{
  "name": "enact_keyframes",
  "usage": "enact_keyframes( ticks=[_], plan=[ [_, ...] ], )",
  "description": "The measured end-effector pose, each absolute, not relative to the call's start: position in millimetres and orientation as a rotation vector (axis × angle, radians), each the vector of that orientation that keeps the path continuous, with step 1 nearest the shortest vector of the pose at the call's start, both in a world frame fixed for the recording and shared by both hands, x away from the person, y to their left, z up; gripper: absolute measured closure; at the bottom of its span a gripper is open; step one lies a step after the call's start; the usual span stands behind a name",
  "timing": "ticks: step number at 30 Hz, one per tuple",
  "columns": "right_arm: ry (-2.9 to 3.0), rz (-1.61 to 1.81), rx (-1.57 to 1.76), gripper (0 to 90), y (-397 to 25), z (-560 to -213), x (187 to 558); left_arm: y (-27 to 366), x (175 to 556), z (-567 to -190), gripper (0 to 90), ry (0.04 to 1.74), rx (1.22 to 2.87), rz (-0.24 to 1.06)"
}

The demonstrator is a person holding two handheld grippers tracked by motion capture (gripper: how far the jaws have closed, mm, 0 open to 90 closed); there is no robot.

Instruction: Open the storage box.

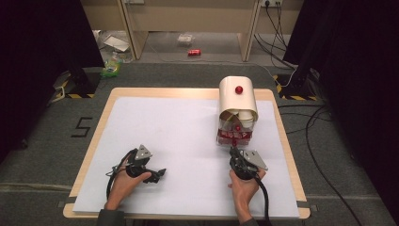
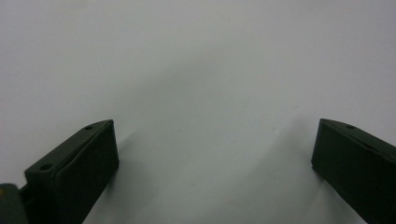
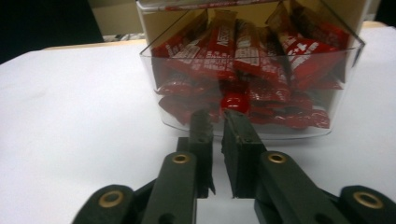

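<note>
At the right side of the worktop [image 1: 188,141], on its white sheet, stands a dispenser box [image 1: 237,101] with a cream curved cover and a clear front drawer [image 3: 252,100] packed with red sachets [image 3: 224,44]. A small red knob [image 3: 235,101] sits at the middle of the drawer's front wall; a second red knob [image 1: 239,89] shows on top of the cover.

From the right gripper view, the right hand-held gripper [image 3: 218,116] points straight at the drawer, its jaws drawn narrow with only a slim gap between them, their tips at the lower red knob. Whether the tips touch or pinch the knob cannot be told. In the high view this right hand-held gripper lies just in front of the box, held in the person's right hand [image 1: 244,186].

Well apart, near the front left of the sheet, the left hand-held gripper [image 1: 160,174] rests in the person's left hand [image 1: 124,183]. Its own view shows the jaws spread wide over bare white sheet, with nothing between them
</note>
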State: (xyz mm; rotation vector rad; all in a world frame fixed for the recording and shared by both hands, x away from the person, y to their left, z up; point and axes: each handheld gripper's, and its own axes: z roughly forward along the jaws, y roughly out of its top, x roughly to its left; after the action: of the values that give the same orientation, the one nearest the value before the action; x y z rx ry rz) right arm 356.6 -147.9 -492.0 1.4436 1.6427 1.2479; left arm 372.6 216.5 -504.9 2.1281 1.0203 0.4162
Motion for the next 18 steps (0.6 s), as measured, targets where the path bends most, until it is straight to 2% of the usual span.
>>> enact_keyframes(
  ticks=[18],
  plan=[
    [1.856, 1.273, 1.319, 59.1, -154.7, -475.2, 365.2, 216.7, 372.9, -505.0, 0.0, 1.021, 2.128, 0.413]
  ],
)
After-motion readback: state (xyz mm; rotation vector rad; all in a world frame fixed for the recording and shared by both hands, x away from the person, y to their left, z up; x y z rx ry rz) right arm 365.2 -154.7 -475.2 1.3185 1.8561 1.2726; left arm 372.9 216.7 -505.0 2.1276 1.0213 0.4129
